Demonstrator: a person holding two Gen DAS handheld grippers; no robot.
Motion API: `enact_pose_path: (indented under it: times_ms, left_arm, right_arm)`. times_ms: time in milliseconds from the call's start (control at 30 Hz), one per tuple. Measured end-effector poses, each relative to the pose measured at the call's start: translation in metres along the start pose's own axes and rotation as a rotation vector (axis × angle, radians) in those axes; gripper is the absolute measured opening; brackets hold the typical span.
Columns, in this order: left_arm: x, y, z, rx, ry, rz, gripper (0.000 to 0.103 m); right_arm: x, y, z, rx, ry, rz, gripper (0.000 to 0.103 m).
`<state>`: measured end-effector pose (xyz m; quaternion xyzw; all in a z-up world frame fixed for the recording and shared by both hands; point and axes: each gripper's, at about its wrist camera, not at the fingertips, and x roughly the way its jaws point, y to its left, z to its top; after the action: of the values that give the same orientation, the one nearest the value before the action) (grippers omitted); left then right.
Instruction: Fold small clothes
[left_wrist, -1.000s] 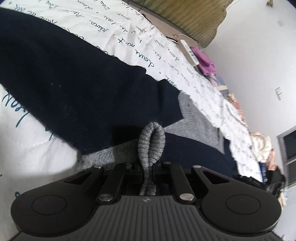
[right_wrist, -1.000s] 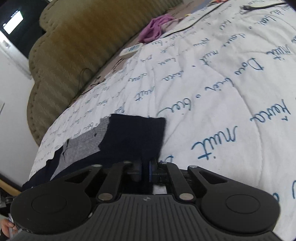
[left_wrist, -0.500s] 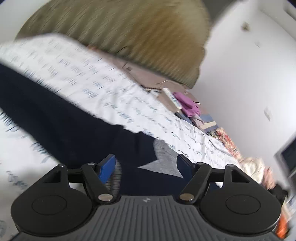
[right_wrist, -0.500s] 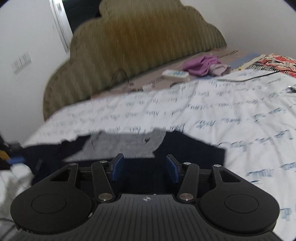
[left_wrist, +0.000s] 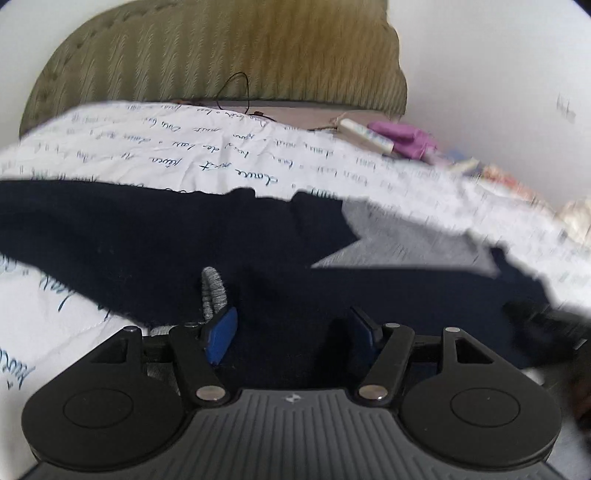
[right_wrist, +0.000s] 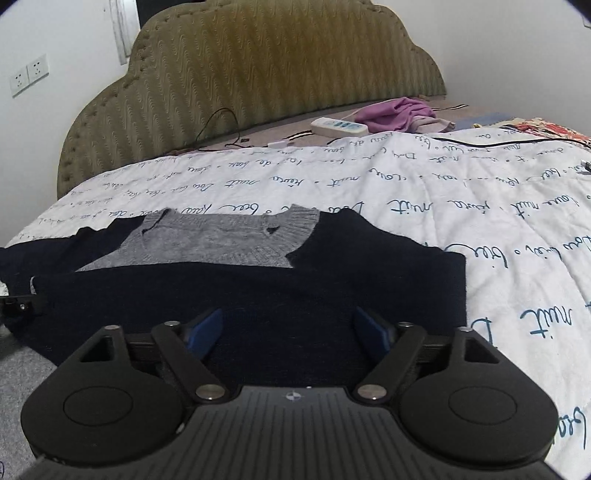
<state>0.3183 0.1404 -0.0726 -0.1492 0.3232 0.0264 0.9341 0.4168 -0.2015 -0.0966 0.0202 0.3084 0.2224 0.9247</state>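
Note:
A small navy sweater (right_wrist: 258, 291) with a grey knit chest panel (right_wrist: 221, 243) lies flat on the white quilt (right_wrist: 406, 206); its near part is folded up over the grey. My right gripper (right_wrist: 288, 314) hovers over the near navy edge, jaws opening, nothing between the pads. In the left wrist view the same sweater (left_wrist: 147, 240) spreads across the frame with the grey panel (left_wrist: 399, 240) to the right. My left gripper (left_wrist: 292, 314) is open above the navy cloth, jaws closing a little, nothing pressed. A grey ribbed cuff (left_wrist: 213, 291) stands just outside its left finger.
An olive padded headboard (right_wrist: 277, 66) rises behind the bed. By it lie a white power strip (right_wrist: 338, 126), a purple cloth (right_wrist: 399, 112) and a black cable (right_wrist: 498, 142). Wall sockets (right_wrist: 27, 75) are at the far left.
Both grippers have opened and let go: the left released the grey cuff, the right the navy edge. Both rolled level and drew back, and the sweater now lies folded on the quilt.

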Motion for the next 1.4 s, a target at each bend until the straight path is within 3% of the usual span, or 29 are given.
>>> enact_pose_path:
  times_ms: [67,133,200,300,367,433,500,667,767,867,1000,1067,1133,1200,1267,1333,1400]
  left_arm:
    - [-0.02,0.025,0.005,-0.149,-0.046,-0.077,0.067]
    - [-0.042,0.061,0.009,-0.312,-0.149,-0.074,0.072]
    - [-0.059,0.109,0.015,-0.508,-0.247,0.01,0.079]
    - [-0.079,0.202,0.015,-0.904,-0.369,0.134,0.079]
    - [-0.084,0.251,0.015,-1.058,-0.422,0.209,0.079]
    - [-0.085,0.288,0.022,-1.107,-0.452,0.275,0.079]
    - [-0.08,0.314,0.032,-1.104,-0.449,0.289,0.079]
    - [-0.066,0.336,0.046,-1.059,-0.438,0.312,0.077]
    - [-0.058,0.336,0.047,-1.033,-0.411,0.353,0.025]
    - [-0.062,0.34,0.035,-1.085,-0.442,0.338,0.022]
    - [-0.059,0.339,0.041,-1.009,-0.412,0.421,0.004]
    - [-0.06,0.33,0.054,-0.947,-0.393,0.465,0.003]
    - [-0.066,0.302,0.071,-0.822,-0.418,0.453,0.003]
    - [-0.072,0.246,0.091,-0.577,-0.459,0.44,0.003]
    - [-0.074,0.174,0.099,-0.308,-0.488,0.38,0.003]
    - [-0.07,0.094,0.089,-0.072,-0.486,0.243,0.003]
    - [-0.053,0.02,0.066,0.153,-0.391,0.113,0.004]
  right_arm:
    - [-0.001,0.0,0.0,0.004,-0.004,-0.002,0.081]
    - [-0.003,-0.001,-0.002,0.014,-0.011,-0.003,0.081]
    - [-0.004,-0.002,-0.002,0.024,-0.016,0.002,0.082]
    - [-0.004,-0.005,-0.001,0.044,-0.02,0.017,0.082]
    - [-0.004,-0.006,-0.001,0.052,-0.022,0.022,0.082]
    - [-0.005,-0.007,-0.001,0.056,-0.023,0.025,0.083]
    - [-0.005,-0.007,-0.001,0.061,-0.023,0.028,0.083]
    - [-0.005,-0.01,-0.001,0.08,-0.027,0.042,0.084]
    - [-0.005,-0.011,-0.001,0.091,-0.03,0.047,0.084]
    - [-0.006,-0.012,-0.001,0.099,-0.032,0.053,0.085]
    - [-0.006,-0.014,-0.001,0.11,-0.035,0.062,0.085]
    - [-0.006,-0.015,-0.001,0.115,-0.037,0.066,0.085]
    - [-0.007,-0.015,-0.002,0.119,-0.038,0.069,0.085]
    - [-0.007,-0.016,-0.002,0.125,-0.04,0.072,0.086]
    - [-0.006,-0.016,-0.002,0.129,-0.041,0.077,0.086]
    - [-0.007,-0.017,-0.001,0.136,-0.042,0.083,0.087]
    - [-0.007,-0.018,-0.002,0.139,-0.043,0.084,0.087]
